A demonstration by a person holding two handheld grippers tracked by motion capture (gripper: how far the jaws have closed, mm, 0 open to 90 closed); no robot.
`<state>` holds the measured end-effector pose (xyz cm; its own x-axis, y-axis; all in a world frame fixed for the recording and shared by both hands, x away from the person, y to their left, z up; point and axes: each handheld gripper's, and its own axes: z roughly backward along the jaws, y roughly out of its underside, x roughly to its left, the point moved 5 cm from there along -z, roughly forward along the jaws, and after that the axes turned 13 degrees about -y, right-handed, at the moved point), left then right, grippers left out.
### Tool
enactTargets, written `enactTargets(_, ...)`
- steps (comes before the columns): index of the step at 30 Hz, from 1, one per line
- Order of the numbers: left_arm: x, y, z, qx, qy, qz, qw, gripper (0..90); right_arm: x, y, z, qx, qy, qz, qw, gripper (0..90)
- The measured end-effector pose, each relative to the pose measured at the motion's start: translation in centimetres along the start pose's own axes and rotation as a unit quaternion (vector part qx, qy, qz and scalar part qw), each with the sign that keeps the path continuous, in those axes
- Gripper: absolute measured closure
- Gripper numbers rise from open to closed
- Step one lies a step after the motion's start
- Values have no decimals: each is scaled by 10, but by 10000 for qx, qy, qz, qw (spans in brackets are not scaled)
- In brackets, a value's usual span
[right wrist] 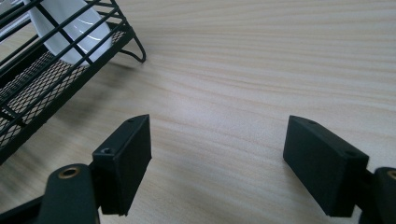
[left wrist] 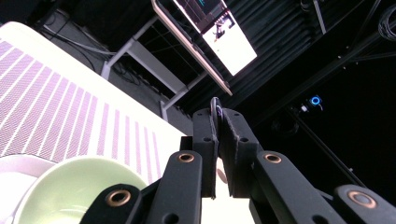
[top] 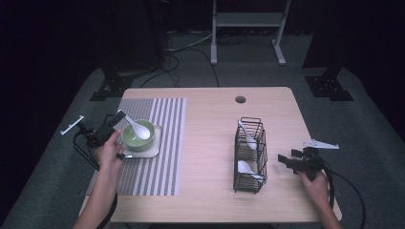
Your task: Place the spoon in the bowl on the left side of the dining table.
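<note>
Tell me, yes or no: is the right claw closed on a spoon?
No, the right claw stands wide open over bare table, beside the black wire rack, holding nothing.

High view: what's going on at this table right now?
A person works with tongs in each hand. The left tongs are shut on the handle of a white spoon, whose scoop rests in the green bowl on a tray on the striped mat. The right tongs are open, low over the table beside the wire rack, which holds two more spoons.
</note>
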<state>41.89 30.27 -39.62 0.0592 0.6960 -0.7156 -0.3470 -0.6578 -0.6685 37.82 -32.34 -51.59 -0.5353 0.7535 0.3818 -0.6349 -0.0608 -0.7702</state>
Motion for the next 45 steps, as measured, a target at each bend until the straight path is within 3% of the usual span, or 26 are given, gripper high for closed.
enactTargets(13, 12, -9, 0, -119, -202, 25, 9997, 847, 0, 0, 0, -1, 3, 5, 10000, 222)
enactTargets(45, 47, -8, 1, -169, -671, 173, 9975, 845, 0, 0, 0, 7, 10, 23, 10000, 222)
